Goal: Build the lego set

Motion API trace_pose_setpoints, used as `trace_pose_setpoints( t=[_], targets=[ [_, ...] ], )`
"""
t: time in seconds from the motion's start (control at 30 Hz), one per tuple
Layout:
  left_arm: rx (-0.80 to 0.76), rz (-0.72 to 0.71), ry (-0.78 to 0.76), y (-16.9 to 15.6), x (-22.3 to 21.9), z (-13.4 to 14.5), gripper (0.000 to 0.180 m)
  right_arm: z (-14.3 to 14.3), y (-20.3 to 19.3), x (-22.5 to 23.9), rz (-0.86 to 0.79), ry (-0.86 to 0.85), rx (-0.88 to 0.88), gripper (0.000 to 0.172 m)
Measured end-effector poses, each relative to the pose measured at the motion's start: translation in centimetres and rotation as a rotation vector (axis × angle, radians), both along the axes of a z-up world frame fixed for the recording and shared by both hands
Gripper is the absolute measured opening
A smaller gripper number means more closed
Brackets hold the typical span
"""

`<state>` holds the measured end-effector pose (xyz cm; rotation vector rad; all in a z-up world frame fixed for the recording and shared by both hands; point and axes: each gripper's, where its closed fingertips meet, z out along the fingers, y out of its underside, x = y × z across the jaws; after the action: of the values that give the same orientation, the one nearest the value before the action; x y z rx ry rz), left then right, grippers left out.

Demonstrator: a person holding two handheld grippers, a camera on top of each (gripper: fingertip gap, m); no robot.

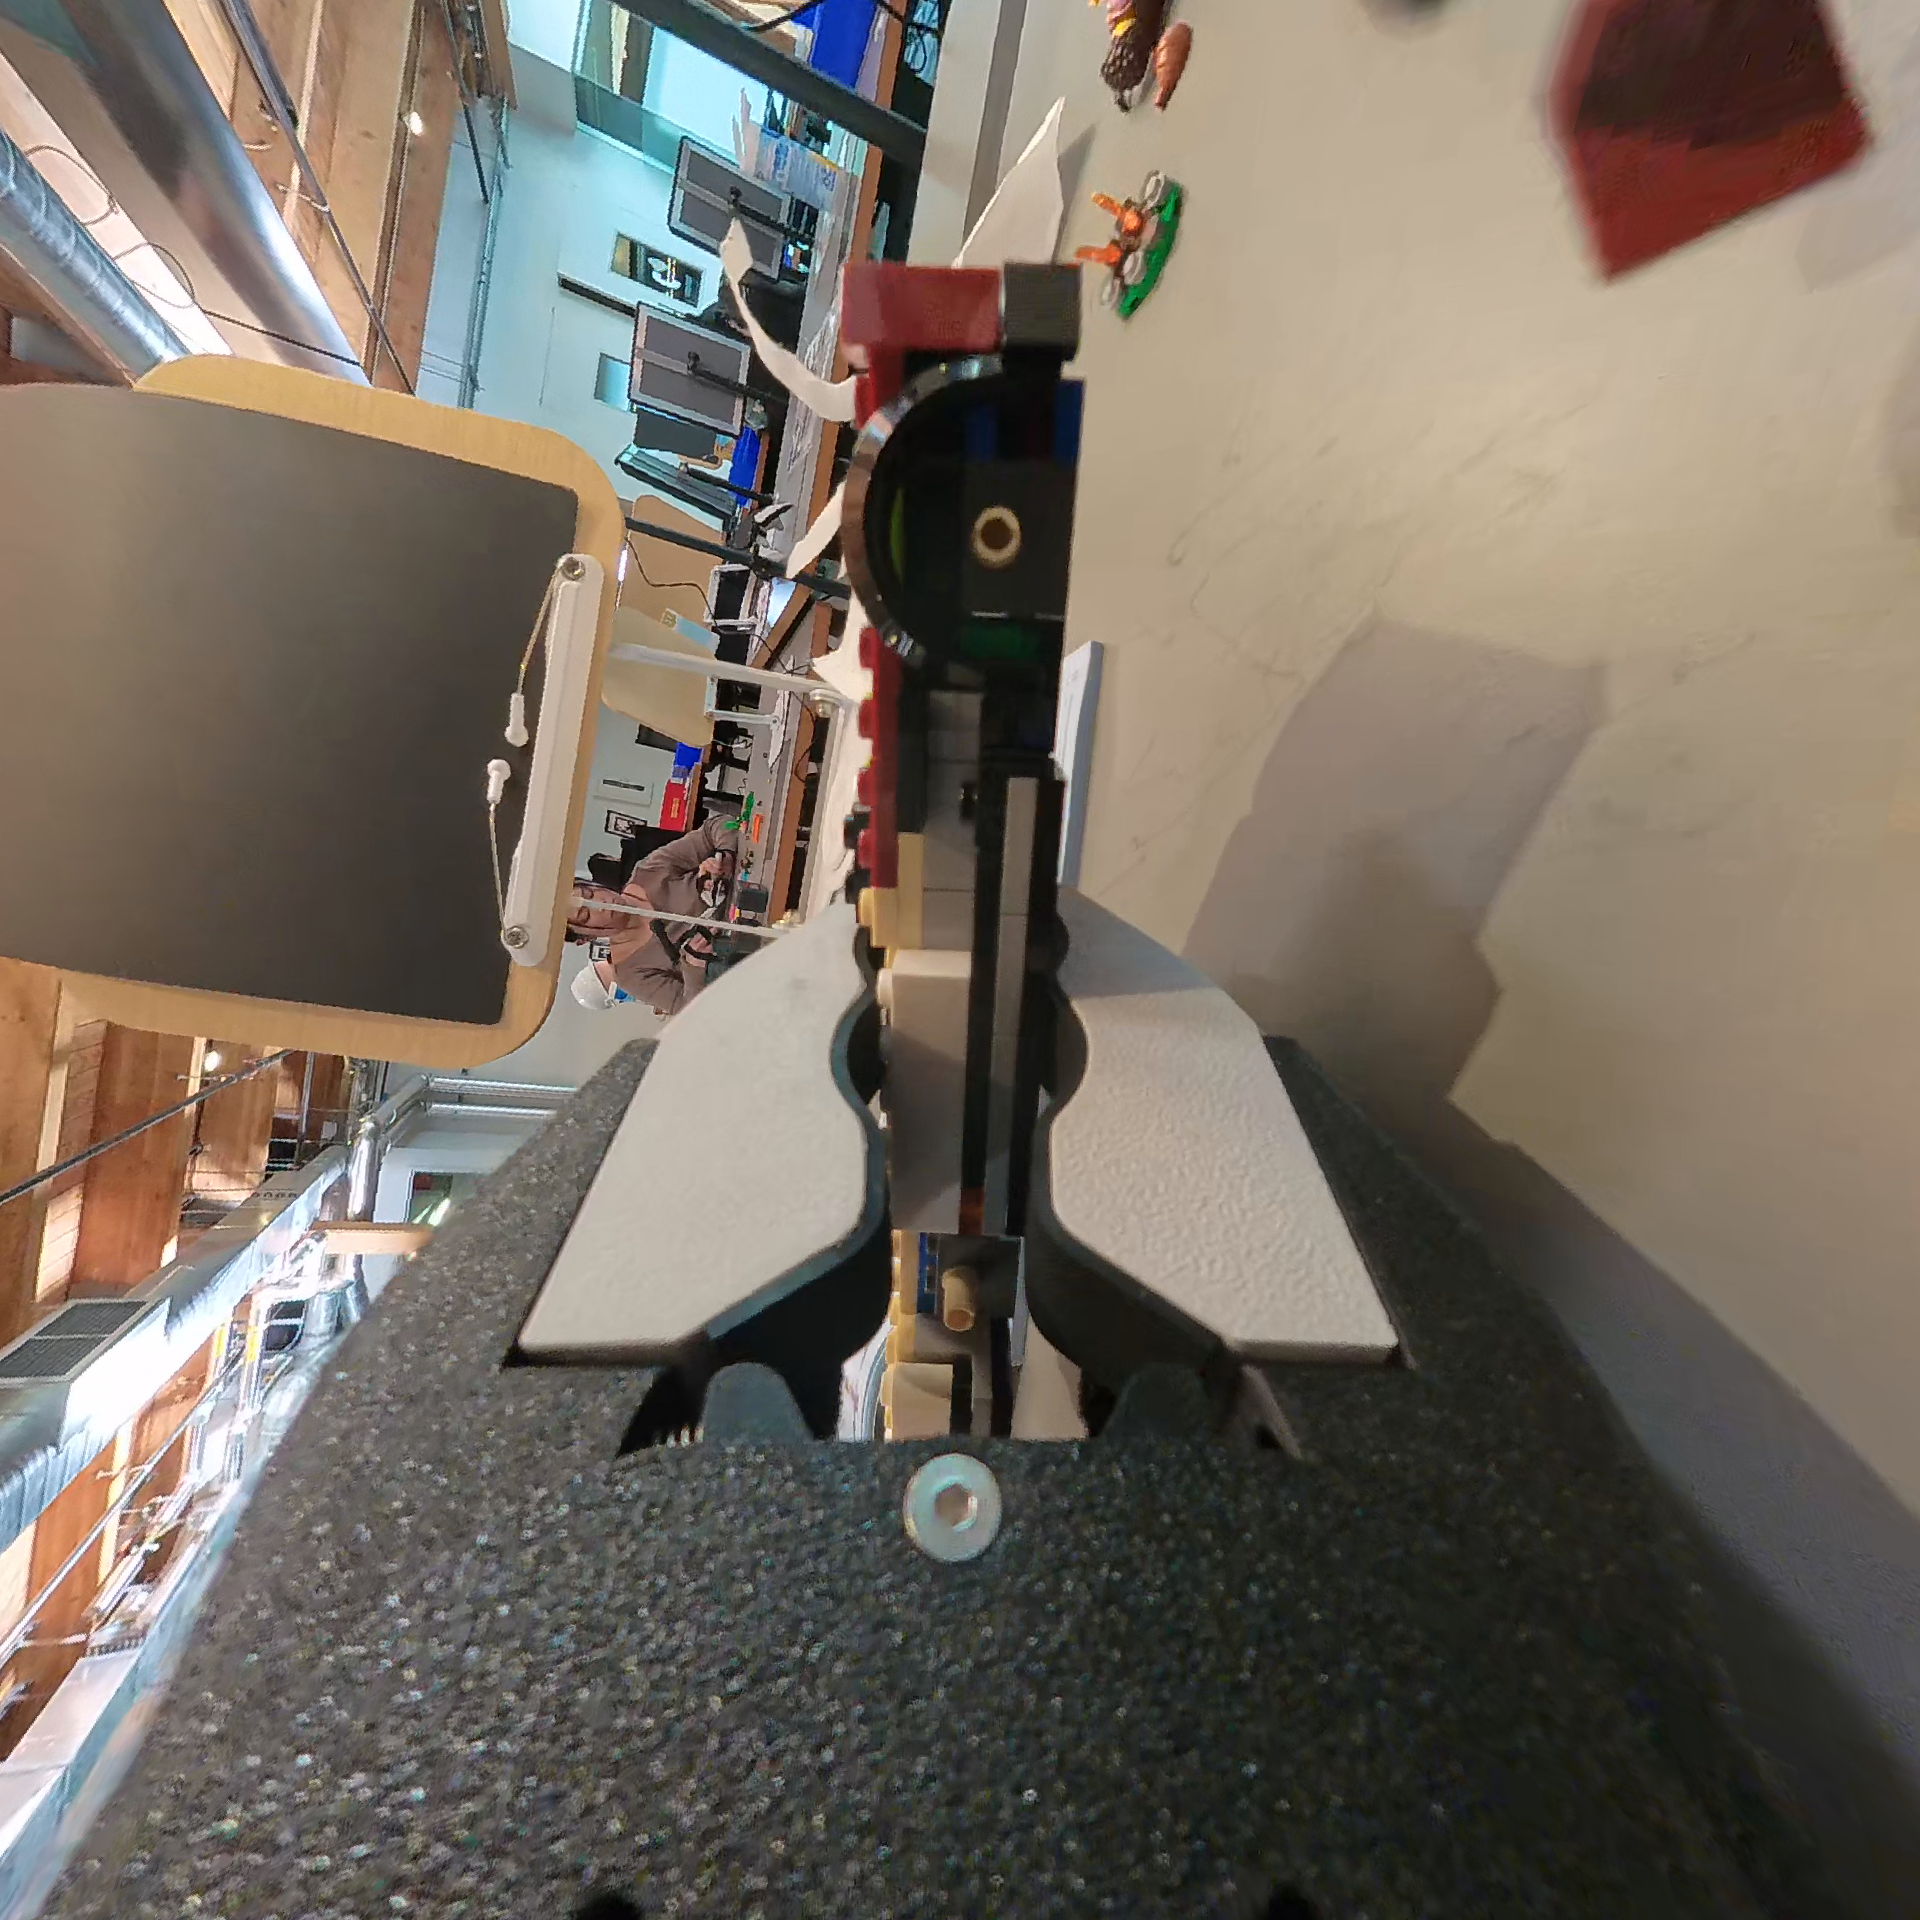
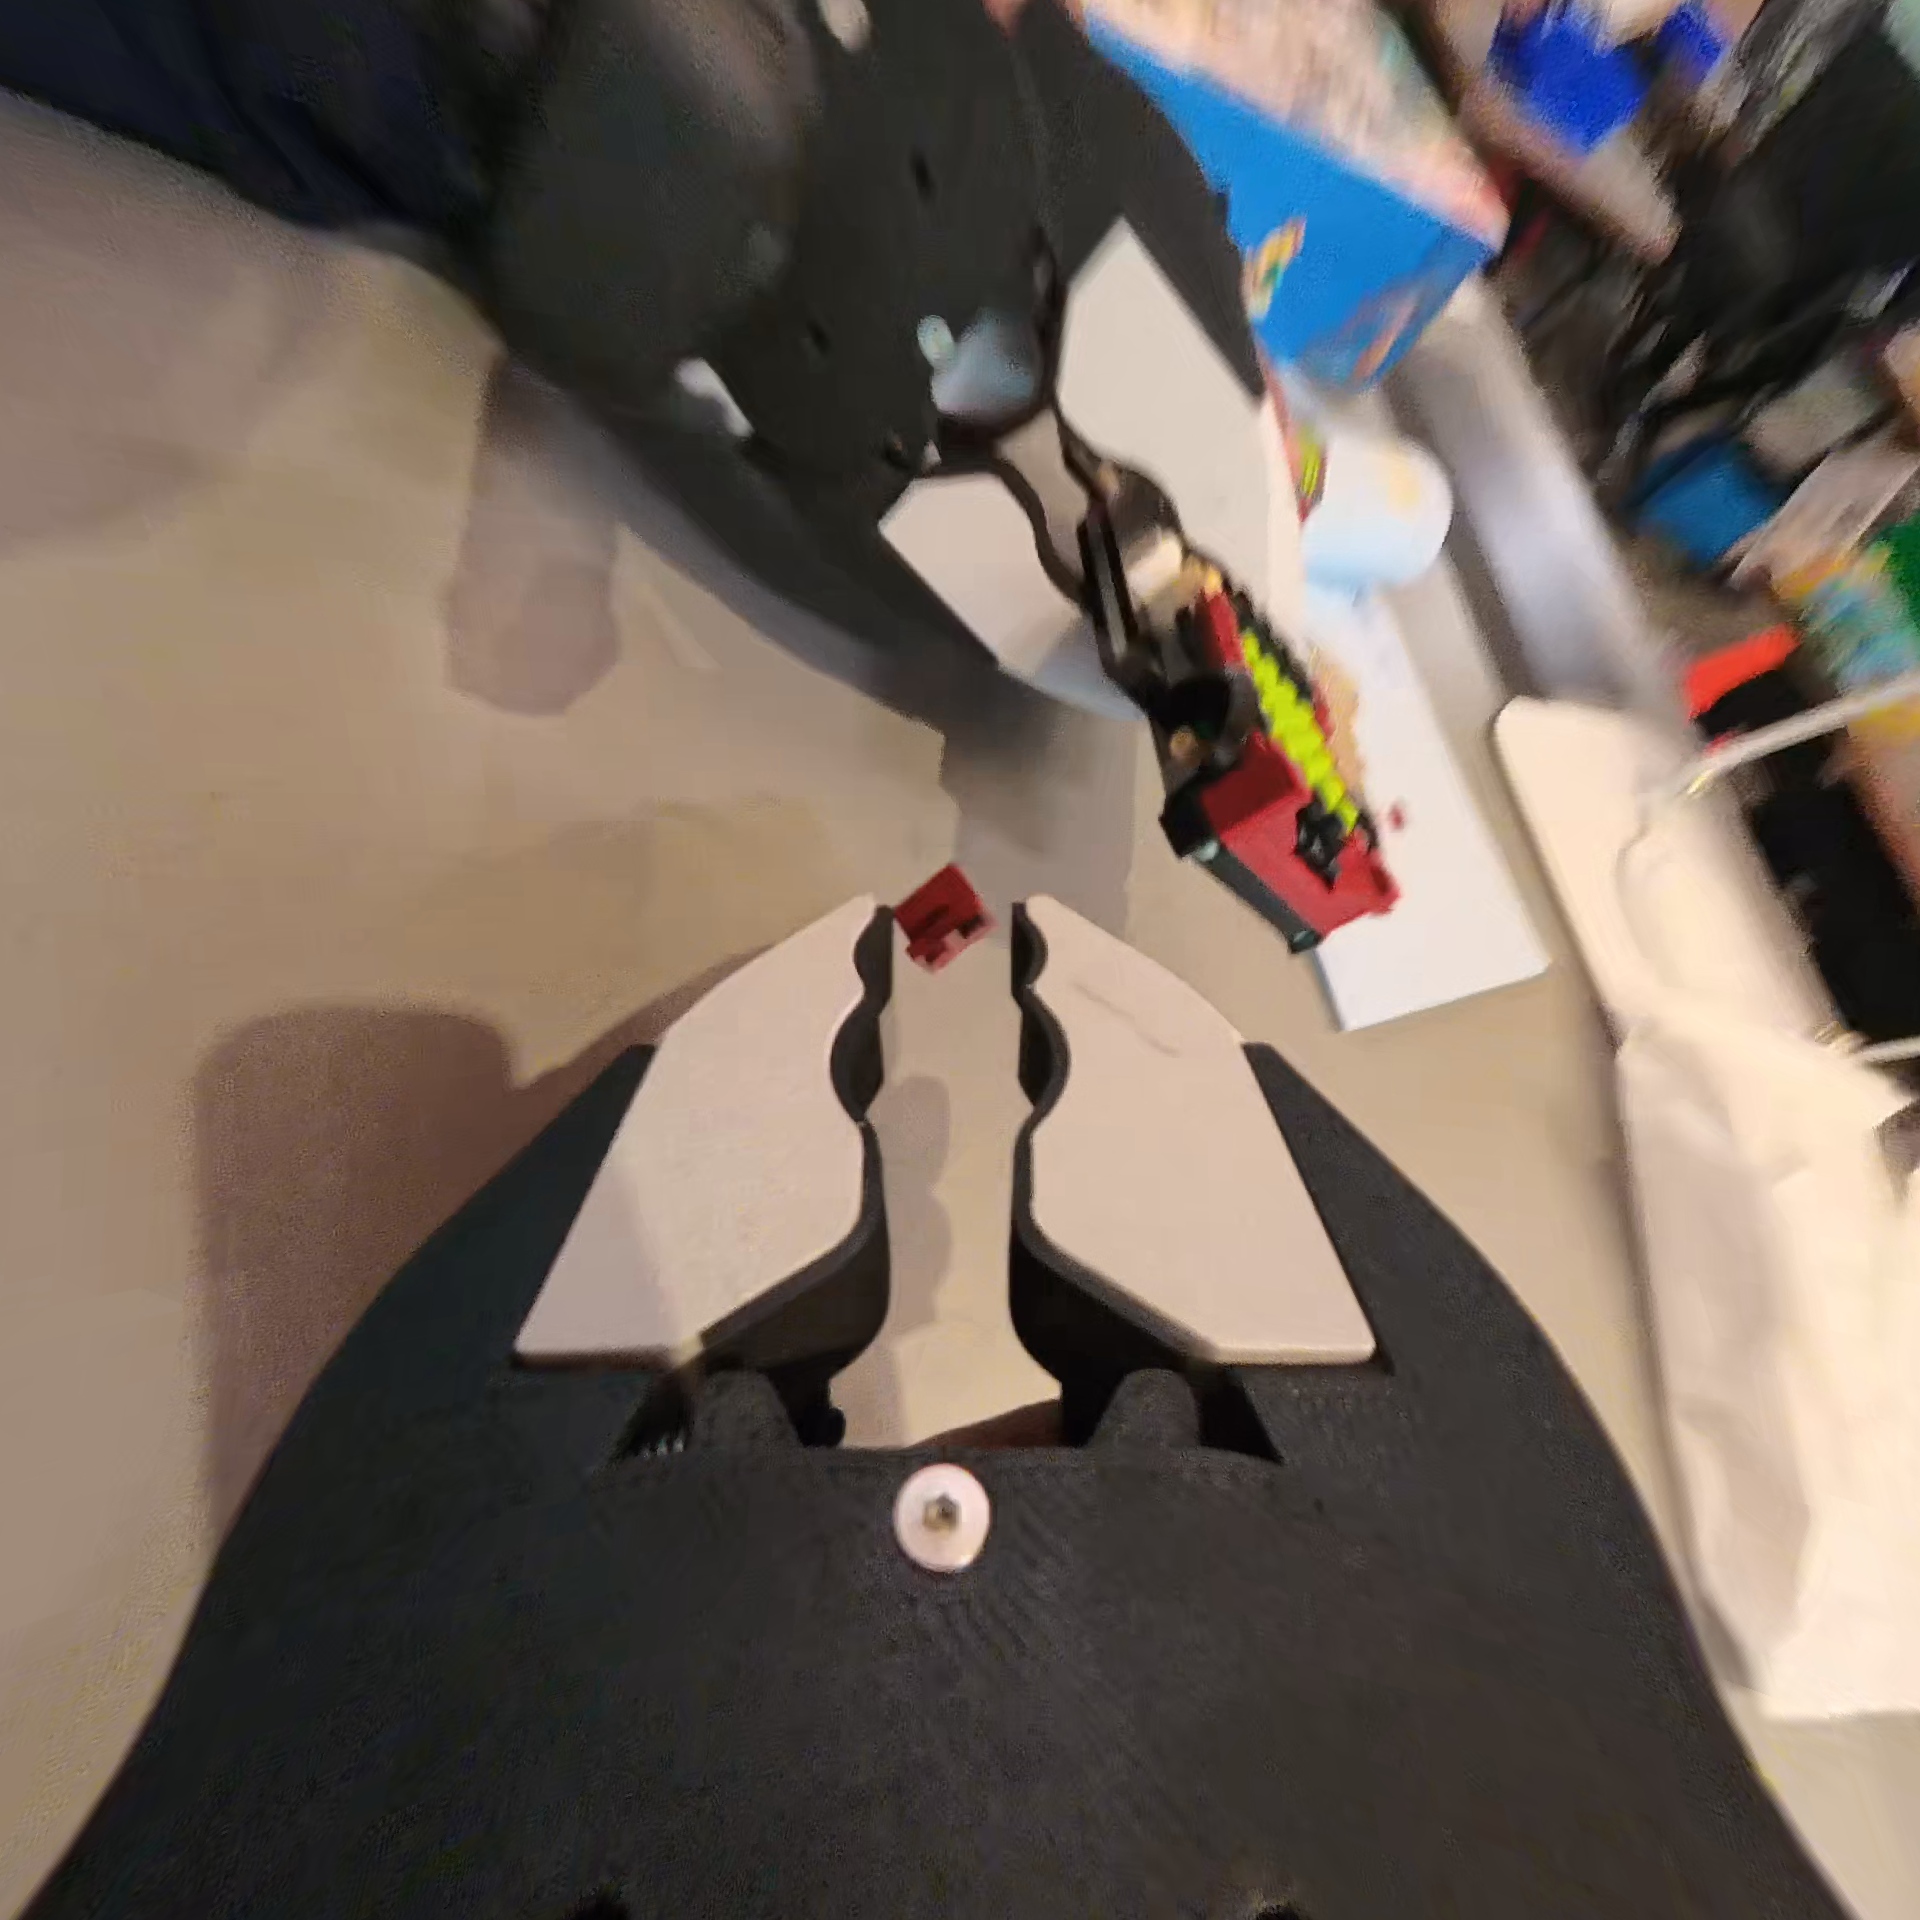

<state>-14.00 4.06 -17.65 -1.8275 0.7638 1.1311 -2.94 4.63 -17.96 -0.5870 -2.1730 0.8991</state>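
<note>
1. The left gripper (image 1: 961, 997) has its jaws clamped on a long toy-brick model (image 1: 966, 623), red, black, grey and tan, with a round black wheel; both pads press its sides.
2. The model juts forward past the fingertips, held above the beige desk (image 1: 1455, 623).
3. The right gripper (image 2: 951, 935) has its jaws apart; a small red brick (image 2: 940, 914) lies at the fingertips, against the left pad, with a gap to the right one.
4. In the right wrist view the model hangs over a white sheet (image 2: 1455, 935), with a blue box (image 2: 1340, 208) beyond.
</note>
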Motion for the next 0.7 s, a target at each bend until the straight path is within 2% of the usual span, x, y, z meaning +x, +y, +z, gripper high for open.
trace_pose_setpoints(
  t=[0.1, 0.33, 0.47, 0.7],
  targets=[
    [0.002, 0.008, -0.012, 0.0, -0.2, -0.1, 0.025, 0.4, 0.1, 0.6, 0.026, 0.009, 0.022, 0.026],
    [-0.003, 0.002, -0.003, -0.1, -0.2, -0.1, 0.025, -2.5, 1.6, 0.5, -0.037, -0.139, 0.068, 0.029],
    [-0.006, 0.001, -0.004, -0.1, -0.3, -0.2, 0.025, -3.9, 3.2, 0.2, -0.129, -0.234, 0.069, 0.029],
    [-0.007, 0.0, -0.003, 0.0, -0.3, -0.2, 0.025, -4.2, 5.3, 0.0, -0.277, -0.328, -0.023, 0.027]
  ],
)
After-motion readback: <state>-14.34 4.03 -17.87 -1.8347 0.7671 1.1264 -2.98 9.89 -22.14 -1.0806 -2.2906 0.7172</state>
